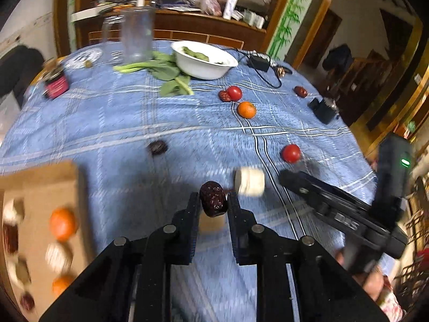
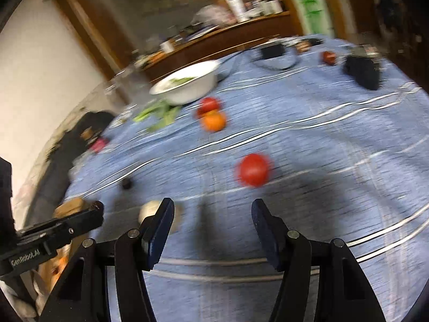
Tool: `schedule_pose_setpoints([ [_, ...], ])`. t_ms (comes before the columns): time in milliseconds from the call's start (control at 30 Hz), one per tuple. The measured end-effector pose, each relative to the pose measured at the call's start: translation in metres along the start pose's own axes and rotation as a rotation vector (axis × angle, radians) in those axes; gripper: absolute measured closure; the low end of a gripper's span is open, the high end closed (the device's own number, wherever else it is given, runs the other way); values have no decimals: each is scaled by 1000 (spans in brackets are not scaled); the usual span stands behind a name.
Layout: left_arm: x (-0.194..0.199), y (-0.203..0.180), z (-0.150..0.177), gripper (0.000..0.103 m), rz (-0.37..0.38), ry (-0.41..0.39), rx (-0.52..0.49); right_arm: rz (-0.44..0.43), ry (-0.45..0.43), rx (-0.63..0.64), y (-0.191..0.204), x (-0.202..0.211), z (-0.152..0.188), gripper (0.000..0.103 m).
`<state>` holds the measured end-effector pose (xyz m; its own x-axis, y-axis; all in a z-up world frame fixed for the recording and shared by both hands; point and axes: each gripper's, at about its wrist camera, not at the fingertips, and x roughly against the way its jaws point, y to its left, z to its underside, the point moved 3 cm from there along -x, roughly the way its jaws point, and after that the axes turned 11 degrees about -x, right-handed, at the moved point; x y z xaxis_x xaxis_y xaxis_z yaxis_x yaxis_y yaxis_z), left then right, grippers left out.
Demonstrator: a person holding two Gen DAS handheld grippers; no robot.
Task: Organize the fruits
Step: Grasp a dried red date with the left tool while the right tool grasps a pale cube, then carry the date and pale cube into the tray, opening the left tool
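My left gripper (image 1: 213, 201) is shut on a dark red jujube (image 1: 213, 198), held above the blue checked tablecloth (image 1: 134, 123). A cardboard box (image 1: 48, 187) at lower left holds oranges (image 1: 62, 224), jujubes and white pieces. Loose on the cloth are a white cylinder (image 1: 250, 181), a tomato (image 1: 291, 153), an orange (image 1: 246, 109), another tomato (image 1: 234, 92) and more jujubes (image 1: 157, 147). My right gripper (image 2: 211, 214) is open and empty, with a blurred tomato (image 2: 253, 169) just ahead of it. The white cylinder (image 2: 150, 210) sits behind its left finger.
A white bowl (image 1: 203, 61) with greens, leafy stalks (image 1: 161, 69) and a clear jar (image 1: 136, 35) stand at the far side. A black adapter with cable (image 1: 258, 63) and a black box (image 1: 323, 110) lie to the right. A pink-labelled jar (image 1: 55, 84) is at the left.
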<state>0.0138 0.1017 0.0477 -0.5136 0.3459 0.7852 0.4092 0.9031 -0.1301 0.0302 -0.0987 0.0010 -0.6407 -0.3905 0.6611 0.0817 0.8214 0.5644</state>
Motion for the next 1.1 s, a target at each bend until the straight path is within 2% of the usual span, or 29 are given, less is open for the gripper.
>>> schedule_pose_setpoints([
  [67,18,5,13,84,5,-29,31,-8,24,58,18,-4,8,39],
  [200,64,29,46,83,-34,-101,92,40,23,132,34,-6,17,39],
  [367,122,83,94,83,-114,-177,235,108,-10,88,20,-2,6,39],
  [500,150,121,129,83,-197,-193,325,96,17,44,10,-4,-1,39],
  [633,160,141,149,83,-229,-197,376,71,47,47,19,-9,4,39],
  [800,156,145,165,83,-221,-186,392,60,79,47,33,-22,8,39],
  [967,152,141,170,83,-222,-179,383,101,115,54,40,-38,12,39],
  [1100,152,143,173,83,-231,-176,383,137,102,60,44,-42,14,39],
])
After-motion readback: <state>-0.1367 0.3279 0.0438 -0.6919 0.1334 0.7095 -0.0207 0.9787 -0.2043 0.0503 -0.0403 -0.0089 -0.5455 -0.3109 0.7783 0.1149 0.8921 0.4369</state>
